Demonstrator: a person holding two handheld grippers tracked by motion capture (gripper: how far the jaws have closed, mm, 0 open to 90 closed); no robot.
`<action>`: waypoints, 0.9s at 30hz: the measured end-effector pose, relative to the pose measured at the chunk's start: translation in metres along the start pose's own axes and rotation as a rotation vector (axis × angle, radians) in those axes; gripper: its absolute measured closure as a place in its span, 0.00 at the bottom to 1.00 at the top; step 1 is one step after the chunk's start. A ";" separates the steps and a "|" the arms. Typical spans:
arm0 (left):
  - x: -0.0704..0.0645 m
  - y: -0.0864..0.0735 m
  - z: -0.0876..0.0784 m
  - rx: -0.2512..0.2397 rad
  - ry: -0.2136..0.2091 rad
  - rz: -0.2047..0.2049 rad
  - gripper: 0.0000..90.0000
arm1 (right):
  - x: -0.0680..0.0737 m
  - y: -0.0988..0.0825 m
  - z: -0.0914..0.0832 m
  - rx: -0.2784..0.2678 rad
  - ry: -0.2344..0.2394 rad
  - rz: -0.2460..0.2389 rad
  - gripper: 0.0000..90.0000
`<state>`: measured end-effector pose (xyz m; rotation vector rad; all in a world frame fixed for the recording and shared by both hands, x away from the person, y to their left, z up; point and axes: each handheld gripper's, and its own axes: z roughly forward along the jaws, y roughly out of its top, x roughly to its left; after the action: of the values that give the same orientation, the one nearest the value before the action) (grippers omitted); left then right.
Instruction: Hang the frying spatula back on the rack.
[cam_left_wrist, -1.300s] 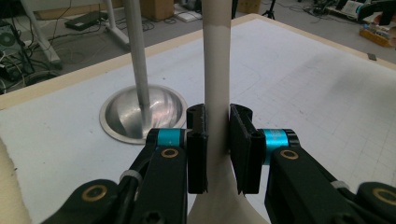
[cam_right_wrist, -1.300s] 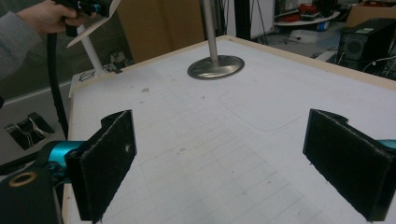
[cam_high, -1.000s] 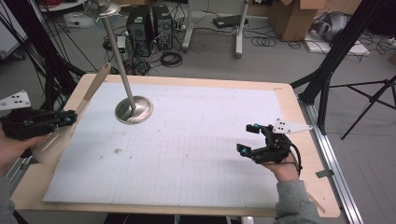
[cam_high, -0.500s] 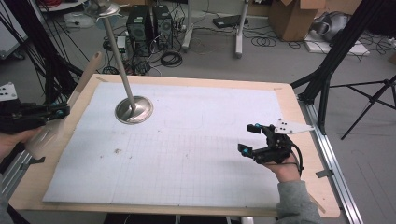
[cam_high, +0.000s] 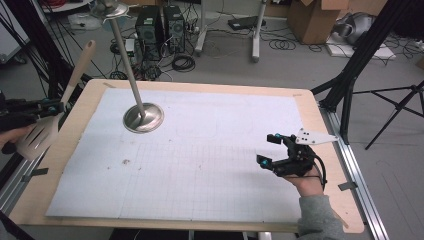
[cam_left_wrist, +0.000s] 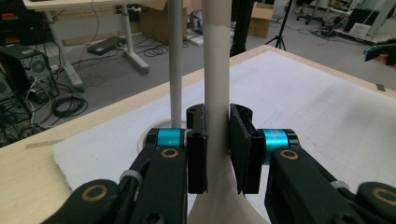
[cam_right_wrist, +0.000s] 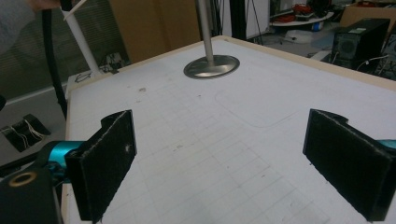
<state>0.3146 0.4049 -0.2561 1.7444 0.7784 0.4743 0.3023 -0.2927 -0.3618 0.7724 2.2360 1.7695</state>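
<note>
At the left edge of the high view, the left claw (cam_high: 50, 107) grips a pale wooden spatula (cam_high: 40, 136) by its handle, off the table's (cam_high: 210, 87) left side. The slotted blade hangs low and the handle tip slants toward the upper left. In the left gripper view the pads (cam_left_wrist: 196, 154) press on the handle from both sides. The right claw (cam_high: 270, 149) rests at lower right over the white mat (cam_high: 200, 165), jaws released and seemingly empty. A metal stand (cam_high: 143, 117) sits at upper left.
</note>
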 end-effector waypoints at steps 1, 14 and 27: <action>0.001 0.001 -0.001 -0.004 0.000 -0.002 0.86 | 0.000 0.000 0.000 0.000 -0.001 -0.002 0.10; 0.013 0.009 0.000 -0.031 -0.010 -0.018 0.86 | -0.001 -0.002 -0.002 0.002 -0.006 0.008 0.10; 0.029 0.017 -0.006 -0.051 -0.020 -0.024 0.86 | -0.003 -0.004 -0.005 0.017 -0.018 0.019 0.10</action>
<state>0.3357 0.4263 -0.2400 1.6884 0.7657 0.4560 0.3012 -0.2986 -0.3647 0.8121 2.2431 1.7470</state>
